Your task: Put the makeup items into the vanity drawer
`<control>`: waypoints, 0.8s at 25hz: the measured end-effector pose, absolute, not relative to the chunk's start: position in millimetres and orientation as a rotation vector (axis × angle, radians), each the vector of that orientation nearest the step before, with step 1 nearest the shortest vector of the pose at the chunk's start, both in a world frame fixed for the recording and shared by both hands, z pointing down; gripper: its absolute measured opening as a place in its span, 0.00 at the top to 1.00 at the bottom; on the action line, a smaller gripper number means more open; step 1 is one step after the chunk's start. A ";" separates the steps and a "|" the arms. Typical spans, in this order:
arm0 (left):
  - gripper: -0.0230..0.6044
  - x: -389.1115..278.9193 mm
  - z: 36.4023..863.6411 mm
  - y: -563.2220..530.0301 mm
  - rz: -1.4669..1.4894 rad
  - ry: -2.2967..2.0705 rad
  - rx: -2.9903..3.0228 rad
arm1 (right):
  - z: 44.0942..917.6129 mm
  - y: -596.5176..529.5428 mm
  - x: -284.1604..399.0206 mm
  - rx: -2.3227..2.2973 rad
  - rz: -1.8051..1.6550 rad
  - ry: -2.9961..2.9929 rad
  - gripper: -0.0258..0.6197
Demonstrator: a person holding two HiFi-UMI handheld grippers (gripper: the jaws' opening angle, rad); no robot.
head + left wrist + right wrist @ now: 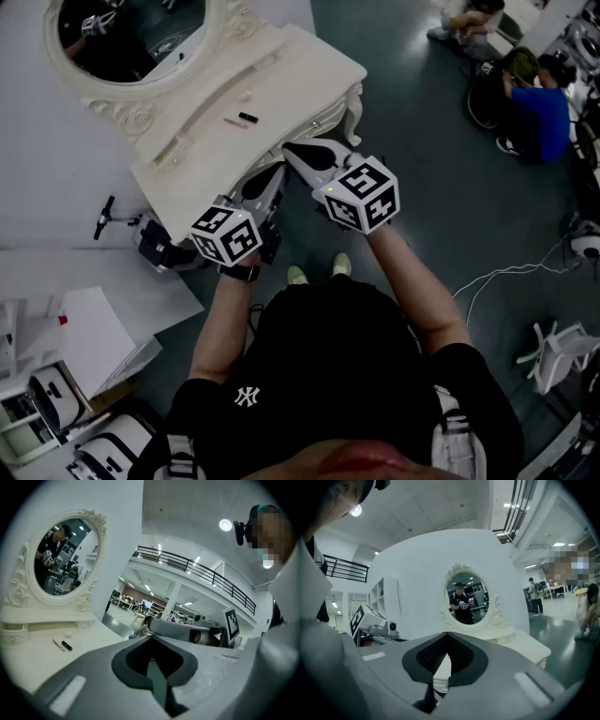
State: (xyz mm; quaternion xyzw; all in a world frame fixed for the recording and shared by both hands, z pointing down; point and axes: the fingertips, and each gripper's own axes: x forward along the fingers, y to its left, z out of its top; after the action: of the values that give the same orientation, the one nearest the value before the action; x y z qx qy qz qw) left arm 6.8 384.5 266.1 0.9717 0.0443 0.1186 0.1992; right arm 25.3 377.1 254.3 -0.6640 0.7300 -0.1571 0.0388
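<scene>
Head view: a black tube (247,117) and a pink stick (234,122) lie side by side on the vanity (281,75) top, beyond the left gripper (279,169) and right gripper (293,150), both held over its front edge.

Left gripper view: the jaws are clenched tip to tip on nothing, and the 2 items lie to their left.

Right gripper view: the jaws are likewise clenched and empty, facing the oval mirror (465,603).

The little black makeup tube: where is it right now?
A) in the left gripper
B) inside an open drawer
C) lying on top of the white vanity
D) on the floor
C: the black tube lies on the vanity top, next to a thin pink stick and in front of the oval mirror.
</scene>
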 end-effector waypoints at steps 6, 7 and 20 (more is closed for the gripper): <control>0.96 33.0 265.3 382.4 0.318 0.253 2.720 | 262.0 379.9 53.7 -2.174 -0.470 2.127 0.92; 0.96 31.8 264.2 380.7 0.312 0.246 2.724 | 262.5 378.8 52.6 -2.175 -0.470 2.131 0.92; 0.96 30.7 263.3 372.7 0.299 0.200 2.732 | 255.6 376.5 52.7 -2.149 -0.431 2.138 0.92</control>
State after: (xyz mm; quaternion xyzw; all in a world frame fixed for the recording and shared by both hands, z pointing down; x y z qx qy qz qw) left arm 30.7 372.7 263.3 0.9731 0.0714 0.1064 0.1917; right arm 52.7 376.5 255.6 -0.7012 0.6978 -0.1405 0.0398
